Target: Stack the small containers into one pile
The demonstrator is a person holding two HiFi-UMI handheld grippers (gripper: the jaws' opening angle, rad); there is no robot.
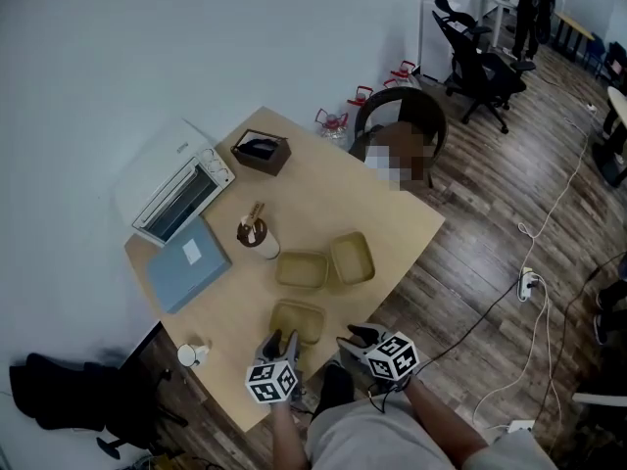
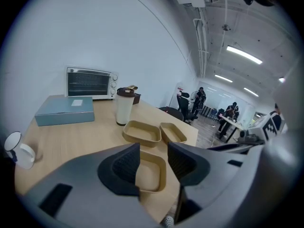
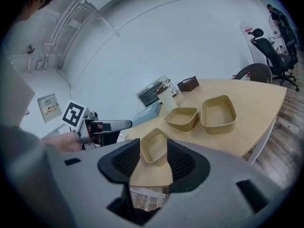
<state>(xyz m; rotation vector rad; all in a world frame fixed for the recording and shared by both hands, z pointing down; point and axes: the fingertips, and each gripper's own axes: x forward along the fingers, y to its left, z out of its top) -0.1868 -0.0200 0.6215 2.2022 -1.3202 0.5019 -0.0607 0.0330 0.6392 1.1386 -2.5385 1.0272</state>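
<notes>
Three tan, shallow containers lie apart on the wooden table (image 1: 225, 282). Two sit side by side in the middle, one (image 1: 301, 269) to the left of the other (image 1: 352, 258). The third (image 1: 297, 321) is nearest me, by the front edge. My left gripper (image 1: 279, 346) hovers just short of this near container (image 2: 151, 172), jaws open and empty, the tray showing between them. My right gripper (image 1: 355, 341) is at the table's edge to its right, also open and empty, looking along its jaws at the same near container (image 3: 153, 146).
On the table's far left are a white toaster oven (image 1: 183, 194), a blue box (image 1: 188, 260), a dark-lidded cup (image 1: 257, 235), a brown box (image 1: 261, 151) and a white mug (image 1: 191, 354). A person sits at the far side. Office chairs (image 1: 485, 62) and cables (image 1: 534, 282) are to the right.
</notes>
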